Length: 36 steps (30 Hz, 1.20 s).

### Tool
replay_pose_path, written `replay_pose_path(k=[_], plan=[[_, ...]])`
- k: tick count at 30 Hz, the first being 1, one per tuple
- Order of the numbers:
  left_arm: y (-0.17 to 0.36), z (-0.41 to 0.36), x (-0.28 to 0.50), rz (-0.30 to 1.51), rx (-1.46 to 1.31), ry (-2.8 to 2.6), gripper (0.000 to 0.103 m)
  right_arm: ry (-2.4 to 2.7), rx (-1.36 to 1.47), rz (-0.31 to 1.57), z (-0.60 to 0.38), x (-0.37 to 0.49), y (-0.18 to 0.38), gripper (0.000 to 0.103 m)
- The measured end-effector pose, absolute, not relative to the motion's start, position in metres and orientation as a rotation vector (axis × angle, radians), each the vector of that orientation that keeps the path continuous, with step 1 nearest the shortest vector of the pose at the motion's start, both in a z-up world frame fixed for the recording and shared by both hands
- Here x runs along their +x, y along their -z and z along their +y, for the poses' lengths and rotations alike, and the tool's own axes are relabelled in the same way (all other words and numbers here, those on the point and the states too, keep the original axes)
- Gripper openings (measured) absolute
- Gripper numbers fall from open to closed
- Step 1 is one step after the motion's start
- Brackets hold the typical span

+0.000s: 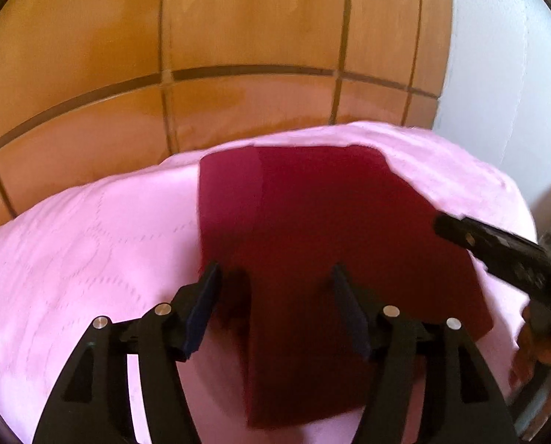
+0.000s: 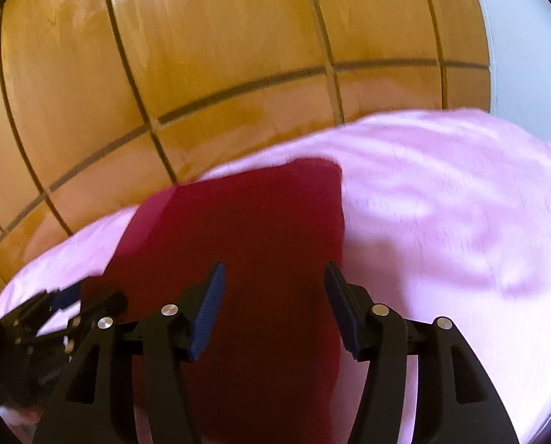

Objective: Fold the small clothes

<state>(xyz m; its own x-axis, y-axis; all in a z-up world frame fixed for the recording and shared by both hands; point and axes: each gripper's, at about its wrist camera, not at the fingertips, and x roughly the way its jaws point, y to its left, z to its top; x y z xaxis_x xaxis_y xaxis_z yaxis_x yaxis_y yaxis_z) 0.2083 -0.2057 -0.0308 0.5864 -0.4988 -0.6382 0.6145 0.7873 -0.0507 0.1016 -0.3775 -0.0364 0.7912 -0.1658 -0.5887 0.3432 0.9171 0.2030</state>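
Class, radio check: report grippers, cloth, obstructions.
Left gripper open, right gripper open, both above the red cloth. Cloth lies partly folded on the pink cover. Nothing in the way.

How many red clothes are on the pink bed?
1. The dark red cloth lies partly folded on the pink bedcover, in front of both open hand-held grippers. Nothing shows whether more hide beneath.

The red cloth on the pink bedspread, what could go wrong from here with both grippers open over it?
The red cloth shows a folded layer along one side; closing the left hand-held gripper there may catch only the top layer and undo the fold. The pink bedspread lies directly underneath, so the right hand-held gripper might pinch it along with the cloth. Both views look blurred, so aim may be off.
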Motion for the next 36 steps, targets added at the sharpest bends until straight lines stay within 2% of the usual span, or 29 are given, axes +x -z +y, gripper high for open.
replay_pose_path(k=[2, 3, 5, 7, 8, 9, 11, 13, 14, 15, 23, 26, 36], plan=[[0.045, -0.205, 0.211, 0.728, 0.206, 0.628, 0.071, 0.306, 0.296, 0.626, -0.373, 0.100, 0.051, 0.057], [0.048, -0.204, 0.214, 0.747, 0.195, 0.634, 0.073, 0.310, 0.302, 0.623, -0.374, 0.099, 0.054, 0.063], [0.046, -0.197, 0.220, 0.771, 0.157, 0.627, 0.078, 0.310, 0.360, 0.639, -0.382, 0.101, 0.056, 0.065], [0.044, -0.188, 0.220, 0.816, 0.116, 0.635, 0.078, 0.302, 0.438, 0.641, -0.388, 0.097, 0.054, 0.068], [0.045, -0.184, 0.217, 0.819, 0.109, 0.633, 0.080, 0.306, 0.451, 0.640, -0.386, 0.092, 0.052, 0.073], [0.044, -0.178, 0.212, 0.820, 0.103, 0.621, 0.085, 0.317, 0.444, 0.639, -0.382, 0.087, 0.049, 0.079], [0.042, -0.164, 0.200, 0.827, 0.081, 0.595, 0.095, 0.335, 0.417, 0.642, -0.369, 0.076, 0.045, 0.082], [0.038, -0.148, 0.182, 0.817, 0.054, 0.573, 0.099, 0.353, 0.397, 0.655, -0.356, 0.063, 0.040, 0.083], [0.036, -0.144, 0.175, 0.806, 0.052, 0.562, 0.100, 0.356, 0.392, 0.655, -0.351, 0.058, 0.038, 0.086], [0.034, -0.140, 0.168, 0.791, 0.056, 0.547, 0.100, 0.363, 0.387, 0.657, -0.348, 0.052, 0.036, 0.089], [0.006, -0.115, 0.125, 0.711, 0.116, 0.434, 0.101, 0.367, 0.327, 0.669, -0.316, 0.019, 0.013, 0.093], [-0.002, -0.107, 0.116, 0.706, 0.091, 0.397, 0.101, 0.374, 0.291, 0.654, -0.303, 0.008, 0.004, 0.099], [-0.014, -0.092, 0.094, 0.697, 0.076, 0.316, 0.101, 0.361, 0.231, 0.655, -0.278, -0.010, -0.006, 0.099]])
